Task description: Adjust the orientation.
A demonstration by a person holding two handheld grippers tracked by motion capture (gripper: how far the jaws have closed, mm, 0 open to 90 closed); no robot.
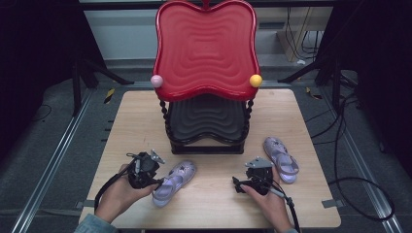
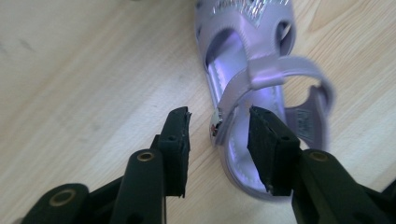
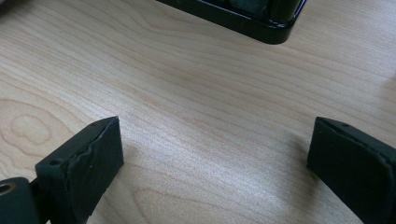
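Two lilac child's sandals lie on the wooden table point(image 1: 214, 204). One sandal point(image 1: 174, 182) rests near the front left, and my left gripper point(image 1: 156, 183) is at its heel end. In the left gripper view the jaws stand apart around the buckled side of this sandal point(image 2: 252, 60); my left gripper point(image 2: 219, 119) has one jaw on the table side and one over the insole, and neither pad presses on it. The other sandal point(image 1: 281, 158) lies to the right. Just left of it my right gripper point(image 1: 239, 184) rests low over bare wood, and in its own view my right gripper point(image 3: 215, 140) is wide open with nothing between the jaws.
A two-tier rack stands at mid-table, with a red wavy tray point(image 1: 206, 48) on top and a black tray point(image 1: 206, 119) below. A pink ball point(image 1: 156, 80) and a yellow ball point(image 1: 255, 80) sit at the red tray's corners. The rack's black base point(image 3: 243, 18) lies ahead of my right gripper.
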